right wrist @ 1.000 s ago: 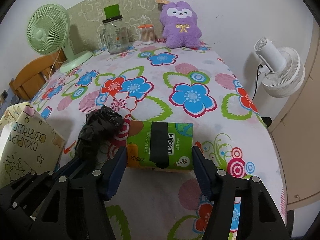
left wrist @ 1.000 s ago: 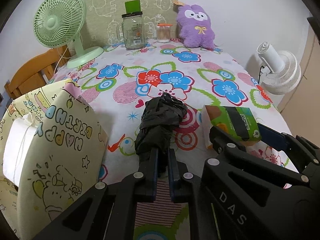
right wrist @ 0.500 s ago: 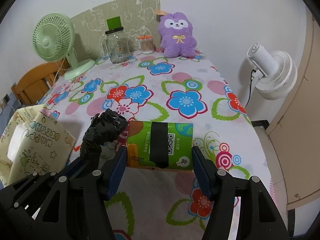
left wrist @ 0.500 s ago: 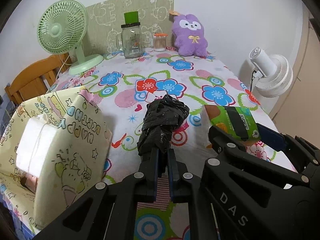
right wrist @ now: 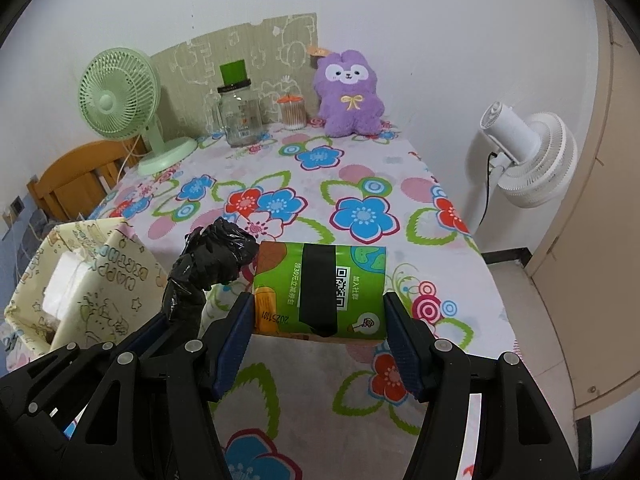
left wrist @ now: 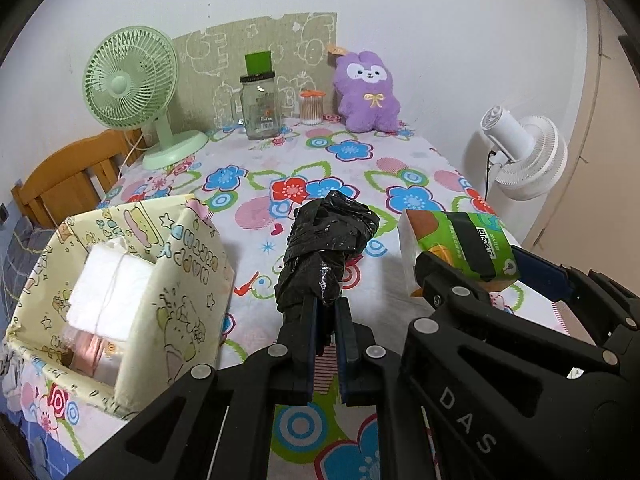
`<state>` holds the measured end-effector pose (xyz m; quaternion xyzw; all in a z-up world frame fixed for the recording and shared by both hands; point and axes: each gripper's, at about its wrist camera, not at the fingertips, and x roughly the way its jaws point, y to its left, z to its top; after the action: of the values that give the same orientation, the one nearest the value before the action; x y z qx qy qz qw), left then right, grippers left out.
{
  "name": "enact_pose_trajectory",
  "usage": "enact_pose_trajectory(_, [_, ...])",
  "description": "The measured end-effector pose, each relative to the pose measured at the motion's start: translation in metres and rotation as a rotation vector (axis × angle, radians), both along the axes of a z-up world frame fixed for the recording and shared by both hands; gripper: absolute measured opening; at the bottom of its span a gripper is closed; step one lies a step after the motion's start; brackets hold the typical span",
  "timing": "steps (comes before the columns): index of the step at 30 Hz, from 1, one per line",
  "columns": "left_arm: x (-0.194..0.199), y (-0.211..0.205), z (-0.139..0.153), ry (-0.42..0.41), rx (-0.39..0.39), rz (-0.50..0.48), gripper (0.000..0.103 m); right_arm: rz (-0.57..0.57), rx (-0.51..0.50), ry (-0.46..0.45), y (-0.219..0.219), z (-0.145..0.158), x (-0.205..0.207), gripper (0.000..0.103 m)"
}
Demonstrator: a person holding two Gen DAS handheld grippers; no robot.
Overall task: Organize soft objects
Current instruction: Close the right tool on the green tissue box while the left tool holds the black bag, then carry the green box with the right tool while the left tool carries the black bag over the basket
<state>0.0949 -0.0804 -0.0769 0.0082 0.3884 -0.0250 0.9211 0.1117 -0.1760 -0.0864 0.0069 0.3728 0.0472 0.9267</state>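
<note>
Both views are bright and evenly lit by soft, diffuse light from above; colours on the counter (right wrist: 360, 184) read clearly. Shadows are weak and short: a faint grey patch lies on the cloth beside the box (left wrist: 176, 280), and another under the green pack (right wrist: 320, 292). Small specular glints show on the black bag (left wrist: 326, 248) and on the jar (left wrist: 260, 108). Fisheye distortion is strong: the wall edges and the door frame at right bow outward, and a black circular vignette cuts every corner. Focus is sharp across the mid-field; the near fingers (right wrist: 234, 340) look enlarged and slightly soft. No motion blur is visible.
</note>
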Motion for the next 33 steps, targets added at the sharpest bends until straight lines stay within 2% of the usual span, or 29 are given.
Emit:
enact_pose_trajectory(18, [-0.039,0.008,0.039,-0.087,0.004,-0.029,0.006,-0.007,0.009,-0.081,0.007,0.039,-0.044,0.067])
enact_pose_trajectory(33, [-0.059,0.023,0.064,-0.126,0.013,-0.070,0.006,0.010,0.018,-0.110,0.021,0.067,-0.067,0.067])
